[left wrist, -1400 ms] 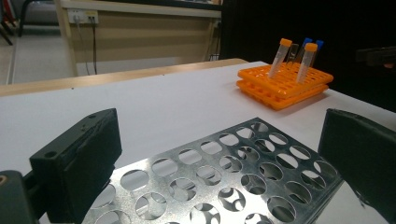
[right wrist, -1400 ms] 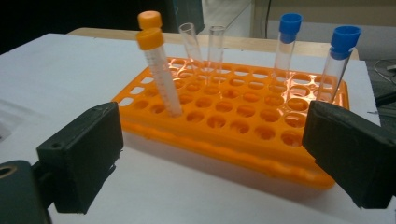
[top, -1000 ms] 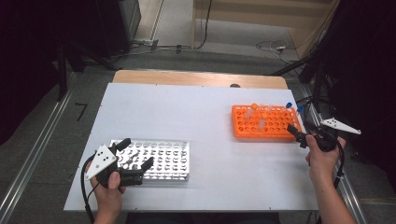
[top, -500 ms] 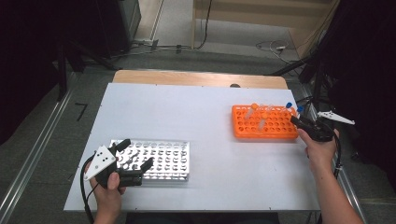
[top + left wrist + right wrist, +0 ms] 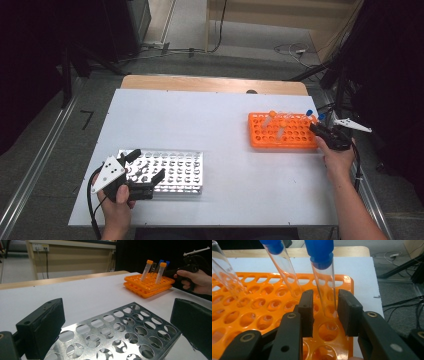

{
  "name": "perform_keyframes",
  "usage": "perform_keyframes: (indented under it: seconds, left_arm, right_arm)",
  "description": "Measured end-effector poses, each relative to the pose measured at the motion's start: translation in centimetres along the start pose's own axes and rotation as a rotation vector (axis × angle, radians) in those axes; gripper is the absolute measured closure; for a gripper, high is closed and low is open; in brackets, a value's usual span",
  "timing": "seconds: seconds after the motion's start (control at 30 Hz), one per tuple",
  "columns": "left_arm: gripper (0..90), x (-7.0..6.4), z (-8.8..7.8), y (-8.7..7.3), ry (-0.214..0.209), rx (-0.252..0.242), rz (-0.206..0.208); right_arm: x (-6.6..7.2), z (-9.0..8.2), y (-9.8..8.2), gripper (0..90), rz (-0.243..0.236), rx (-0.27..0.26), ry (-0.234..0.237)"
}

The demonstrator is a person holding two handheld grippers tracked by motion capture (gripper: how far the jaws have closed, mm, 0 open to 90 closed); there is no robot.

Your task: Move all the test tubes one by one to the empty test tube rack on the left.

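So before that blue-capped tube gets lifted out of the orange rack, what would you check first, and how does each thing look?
1. Blue-capped tube sits between the jaws of the right hand-held gripper: ok.
2. Pads pressing on it: cannot tell; the jaws have just been closing, with a gap visible on one side.
3. Neighbouring blue-capped tube outside the jaws: ok.
4. Orange rack flat on the table: ok.
5. Left hand-held gripper open around the metal rack: ok.

Blue-capped clear tube (image 5: 324, 277), tilted in orange rack (image 5: 249, 315)
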State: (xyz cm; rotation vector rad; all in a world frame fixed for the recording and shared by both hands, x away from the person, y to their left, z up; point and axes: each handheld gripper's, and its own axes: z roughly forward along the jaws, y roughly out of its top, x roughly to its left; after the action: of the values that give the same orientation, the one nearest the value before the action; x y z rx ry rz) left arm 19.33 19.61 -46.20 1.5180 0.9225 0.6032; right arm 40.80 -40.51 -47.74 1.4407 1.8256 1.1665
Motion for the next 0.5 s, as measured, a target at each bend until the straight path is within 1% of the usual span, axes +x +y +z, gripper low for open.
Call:
perform_keyframes:
  seconds: [0.1, 0.2, 0.3, 0.37, 0.5]
  left_arm:
    - [0.0, -0.05, 0.0, 0.0, 0.0, 0.0, -0.001]
    - [0.0, -0.08, 0.01, 0.01, 0.0, 0.001, 0.0]
    - [0.0, -0.12, 0.03, 0.02, -0.002, 0.001, 0.001]
    - [0.0, -0.13, 0.05, 0.02, -0.003, 0.002, 0.003]
    - [0.0, -0.16, 0.05, 0.03, -0.005, 0.002, 0.003]
  right_arm:
    - [-0.03, 0.18, -0.04, 68.7, 0.002, -0.015, -0.016]
    - [0.09, 0.35, -0.11, 72.5, -0.027, -0.021, -0.028]
    - [0.26, 0.38, -0.09, 74.5, -0.037, -0.021, -0.046]
    - [0.17, 0.29, -0.06, 75.0, -0.036, -0.021, -0.061]
    - [0.18, 0.0, -0.03, 75.1, -0.039, -0.023, -0.061]
